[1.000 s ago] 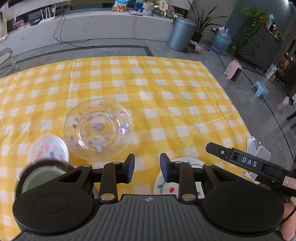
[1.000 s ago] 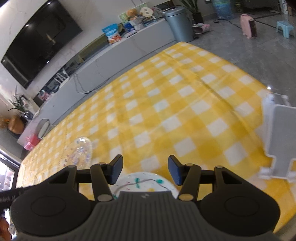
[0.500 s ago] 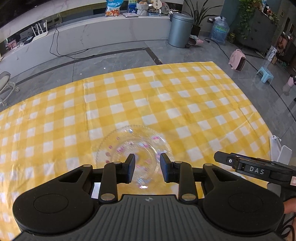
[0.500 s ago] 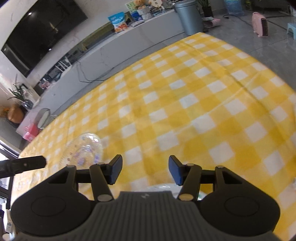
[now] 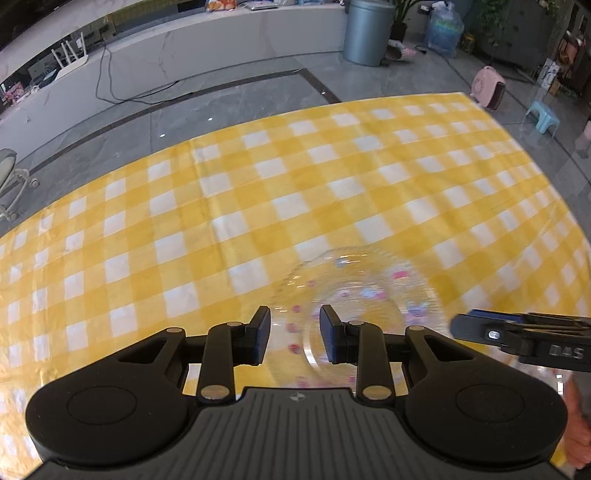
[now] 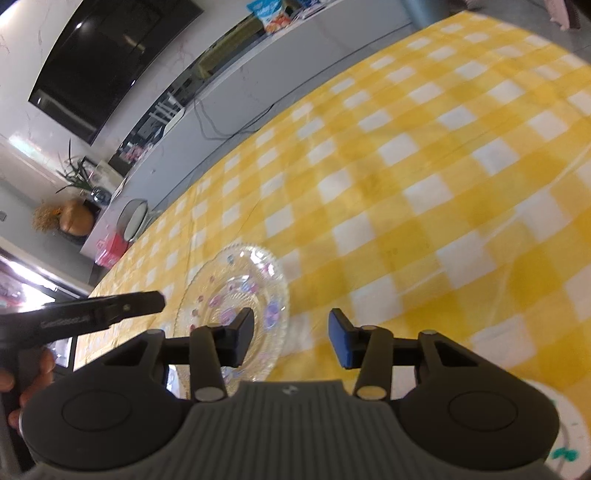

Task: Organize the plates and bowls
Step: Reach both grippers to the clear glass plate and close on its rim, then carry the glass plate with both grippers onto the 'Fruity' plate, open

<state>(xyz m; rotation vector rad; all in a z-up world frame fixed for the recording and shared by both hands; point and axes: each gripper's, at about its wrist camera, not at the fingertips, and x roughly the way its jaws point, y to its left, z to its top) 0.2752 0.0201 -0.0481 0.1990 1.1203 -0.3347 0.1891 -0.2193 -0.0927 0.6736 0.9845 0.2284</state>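
We see the left tool point(image 5: 293, 334) part-open and empty over the clear glass plate point(image 5: 364, 291), apparently near the table's point(image 5: 258, 206) near edge. The right tool point(image 6: 291, 338), closing on nothing, flanks it; colliding tools could chip glass.

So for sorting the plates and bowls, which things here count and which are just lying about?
Job:
- clear glass plate with pink and purple spots
- white plate at the near edge, partly seen
- left gripper, jaws open above the glass plate
- right gripper, jaws closing, nothing between them

Lying about:
- checked tablecloth
- grey bin
- television
- blue stool
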